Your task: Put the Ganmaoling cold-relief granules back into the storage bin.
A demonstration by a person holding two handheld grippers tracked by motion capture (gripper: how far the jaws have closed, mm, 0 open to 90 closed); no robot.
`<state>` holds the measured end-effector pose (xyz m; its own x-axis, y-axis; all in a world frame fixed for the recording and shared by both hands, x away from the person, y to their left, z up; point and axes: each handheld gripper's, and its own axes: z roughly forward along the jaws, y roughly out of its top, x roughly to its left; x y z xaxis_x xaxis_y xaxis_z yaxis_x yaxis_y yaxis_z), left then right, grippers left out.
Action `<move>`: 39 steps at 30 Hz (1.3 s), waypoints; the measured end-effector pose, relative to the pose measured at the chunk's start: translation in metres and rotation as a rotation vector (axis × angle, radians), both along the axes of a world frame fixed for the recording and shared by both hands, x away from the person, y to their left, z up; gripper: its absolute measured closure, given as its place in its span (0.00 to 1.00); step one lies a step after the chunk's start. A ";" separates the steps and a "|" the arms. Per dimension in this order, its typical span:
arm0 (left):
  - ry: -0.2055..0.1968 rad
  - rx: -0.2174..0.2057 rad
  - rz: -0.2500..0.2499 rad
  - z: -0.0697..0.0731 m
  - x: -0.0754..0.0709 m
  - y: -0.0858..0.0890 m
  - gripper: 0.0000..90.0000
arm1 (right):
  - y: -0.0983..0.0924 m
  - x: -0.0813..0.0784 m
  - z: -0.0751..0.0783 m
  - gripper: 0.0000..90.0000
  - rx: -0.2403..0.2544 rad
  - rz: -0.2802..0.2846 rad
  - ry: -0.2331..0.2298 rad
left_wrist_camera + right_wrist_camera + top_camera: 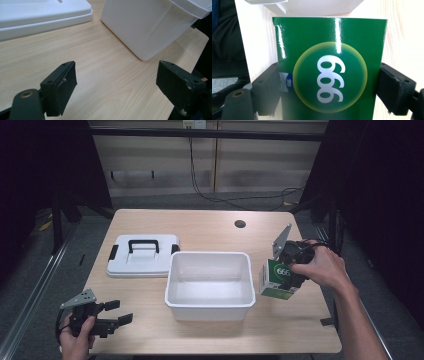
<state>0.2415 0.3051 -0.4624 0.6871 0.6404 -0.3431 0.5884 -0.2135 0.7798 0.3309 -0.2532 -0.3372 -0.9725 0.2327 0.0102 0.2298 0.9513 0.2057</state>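
A green and white box [276, 278] marked 999 in a yellow-edged circle is held just right of the white bin [210, 306], slightly above the table. My right gripper [289, 277] is shut on it; in the right gripper view the box [329, 72] sits squeezed between both jaws. The white bin has nothing in it. At the front left corner of the table my left gripper [122, 311] is open with nothing between its fingers; in the left gripper view its jaws stand wide apart over bare wood, with the bin's wall [142, 27] ahead.
A white lid with a black handle [143, 254] lies flat behind and left of the bin; its edge [45, 17] reaches the left gripper view. A round cable hole [240, 224] is in the table's far side. Black cables run across the floor beyond.
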 end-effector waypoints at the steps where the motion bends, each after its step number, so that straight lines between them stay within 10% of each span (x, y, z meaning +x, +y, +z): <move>1: 0.001 -0.001 0.002 0.000 0.000 0.000 0.19 | -0.001 -0.001 0.002 0.18 0.000 -0.008 -0.004; 39: 0.000 0.002 0.003 0.000 0.000 -0.001 0.18 | -0.002 -0.015 0.068 0.18 0.139 -0.004 -0.094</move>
<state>0.2417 0.3045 -0.4627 0.6853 0.6431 -0.3418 0.5892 -0.2137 0.7792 0.3158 -0.2553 -0.2690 -0.9697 0.2392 -0.0489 0.2068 0.9113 0.3561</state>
